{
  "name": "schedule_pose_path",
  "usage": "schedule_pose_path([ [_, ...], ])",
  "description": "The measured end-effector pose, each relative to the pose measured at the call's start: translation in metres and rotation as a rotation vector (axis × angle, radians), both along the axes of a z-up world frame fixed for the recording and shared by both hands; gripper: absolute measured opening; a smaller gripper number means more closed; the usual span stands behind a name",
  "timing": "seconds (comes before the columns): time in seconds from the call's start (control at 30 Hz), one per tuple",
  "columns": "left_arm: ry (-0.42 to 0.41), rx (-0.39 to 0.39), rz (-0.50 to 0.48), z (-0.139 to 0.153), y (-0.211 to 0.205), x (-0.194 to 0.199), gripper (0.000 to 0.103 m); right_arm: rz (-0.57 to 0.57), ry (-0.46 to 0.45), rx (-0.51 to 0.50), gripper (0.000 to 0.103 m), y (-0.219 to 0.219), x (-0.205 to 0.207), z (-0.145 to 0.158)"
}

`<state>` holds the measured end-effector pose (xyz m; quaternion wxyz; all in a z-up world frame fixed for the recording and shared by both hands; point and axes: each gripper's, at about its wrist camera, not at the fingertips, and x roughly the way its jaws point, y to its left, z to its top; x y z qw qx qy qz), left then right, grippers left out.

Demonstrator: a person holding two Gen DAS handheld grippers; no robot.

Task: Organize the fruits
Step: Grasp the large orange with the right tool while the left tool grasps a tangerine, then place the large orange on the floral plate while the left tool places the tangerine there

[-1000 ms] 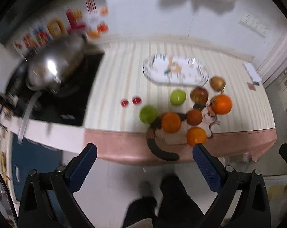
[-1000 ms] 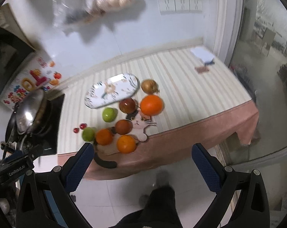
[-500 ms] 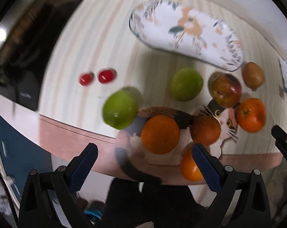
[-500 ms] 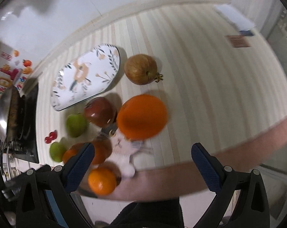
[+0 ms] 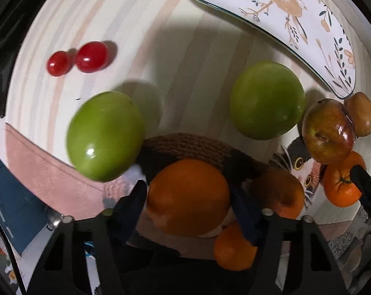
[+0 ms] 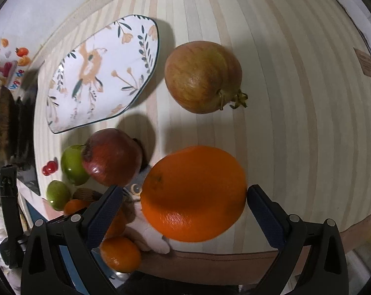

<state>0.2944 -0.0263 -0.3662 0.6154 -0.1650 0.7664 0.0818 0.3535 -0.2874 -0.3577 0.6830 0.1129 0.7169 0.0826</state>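
My left gripper is shut on an orange that lies on a cat-shaped mat. Two green fruits, a red apple, more oranges and two cherry tomatoes lie around it. My right gripper is open, its fingers on either side of a big orange; a gap shows at the left pad. A pomegranate lies beyond. The flowered plate is bare.
The striped counter has a pink front edge. A wok on a black hob stands at the far left. A brown card lies at the far right.
Both grippers have dropped from high above the floor down to the fruit. The left jaws have closed onto an orange; the right jaws have narrowed around the big orange.
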Motion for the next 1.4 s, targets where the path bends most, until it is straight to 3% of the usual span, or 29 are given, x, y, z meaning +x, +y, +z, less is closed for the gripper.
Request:
schedule_pose_path([
  [0.23, -0.031, 0.031, -0.053, -0.007, -0.016, 0.004, 0.062, 0.024, 0.071, -0.048, 0.095, 0.006, 0.009, -0.020],
  [0.37, -0.039, 0.029, -0.059, -0.011, -0.021, 0.009, 0.061, 0.003, 0.123, 0.014, 0.088, 0.007, 0.004, -0.031],
  [0.43, -0.042, 0.027, -0.064, -0.009, -0.023, 0.008, 0.061, 0.006, 0.114, -0.005, 0.087, 0.012, 0.003, -0.029],
  [0.67, -0.119, 0.008, -0.107, 0.036, -0.029, 0.008, 0.061, -0.015, 0.087, -0.010, 0.087, 0.015, -0.003, -0.017],
  [0.77, -0.177, -0.018, -0.125, 0.070, -0.031, 0.015, 0.061, -0.019, 0.052, 0.010, 0.087, 0.013, -0.004, 0.006],
  [0.9, -0.276, -0.034, -0.153, 0.112, -0.032, 0.052, 0.061, 0.005, -0.031, 0.049, 0.086, 0.023, 0.005, 0.048],
  [1.0, -0.325, -0.018, -0.174, 0.124, -0.031, 0.100, 0.061, 0.040, -0.080, 0.073, 0.086, 0.038, 0.024, 0.069],
  [1.17, -0.281, -0.006, -0.185, 0.100, -0.012, 0.164, 0.061, 0.130, -0.137, 0.034, 0.086, 0.067, 0.081, 0.073],
  [1.4, -0.156, -0.090, -0.159, 0.038, 0.005, 0.224, 0.061, 0.237, -0.100, -0.025, 0.086, 0.109, 0.139, 0.032],
])
